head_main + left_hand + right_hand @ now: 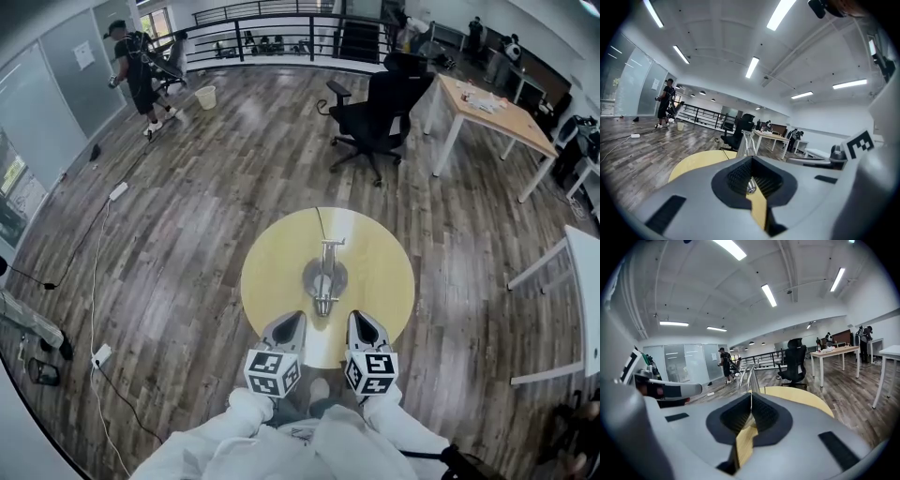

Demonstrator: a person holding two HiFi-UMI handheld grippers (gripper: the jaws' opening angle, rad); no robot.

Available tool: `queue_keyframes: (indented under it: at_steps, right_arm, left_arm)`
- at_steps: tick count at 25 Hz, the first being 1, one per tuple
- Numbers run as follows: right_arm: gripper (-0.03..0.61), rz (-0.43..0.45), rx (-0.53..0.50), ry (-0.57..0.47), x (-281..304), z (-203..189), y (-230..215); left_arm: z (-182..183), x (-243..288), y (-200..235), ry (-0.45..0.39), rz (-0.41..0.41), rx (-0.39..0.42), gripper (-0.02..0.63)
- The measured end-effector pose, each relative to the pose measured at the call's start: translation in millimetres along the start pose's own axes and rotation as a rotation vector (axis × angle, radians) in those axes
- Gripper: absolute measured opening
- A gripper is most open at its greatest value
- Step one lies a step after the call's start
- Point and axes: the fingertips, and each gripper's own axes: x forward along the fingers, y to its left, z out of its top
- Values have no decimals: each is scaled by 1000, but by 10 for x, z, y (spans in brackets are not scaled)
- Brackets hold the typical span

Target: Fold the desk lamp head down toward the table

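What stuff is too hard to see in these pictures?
- Silver metal desk lamp: head view, too small to tell how its head is bent.
- Round yellow table's near edge: head view, covered by left tongs and right tongs.
- Lamp's base: both gripper views, hidden behind those tongs' grey bodies.

light: bright, even, ceiling strip lights (752, 67) | glare: sheen on floor (246, 112) | edges: fisheye bend, dark corners | near foreground soft

White sleeves (246, 412); grey left claw (293, 319), right claw (358, 319)
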Motion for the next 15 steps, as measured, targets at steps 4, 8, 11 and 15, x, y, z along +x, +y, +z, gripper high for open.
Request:
queue_keyframes:
  at_steps: [4, 8, 11, 15]
  right_arm:
    - [15, -33, -19, -3, -385, -140, 186]
    - [15, -56, -9, 4, -776, -313, 438]
    - [15, -63, -11, 16, -1006, -407, 565]
    - [15, -46, -15, 14, -1205, -437, 688]
  left_arm:
    - [-198, -356, -204, 0, -43, 14, 0]
    - [-384, -814, -301, 12, -64, 2, 0]
    - [-467, -1083, -349, 20, -58, -12, 0]
    - [-532, -1295, -397, 24, -23, -17, 0]
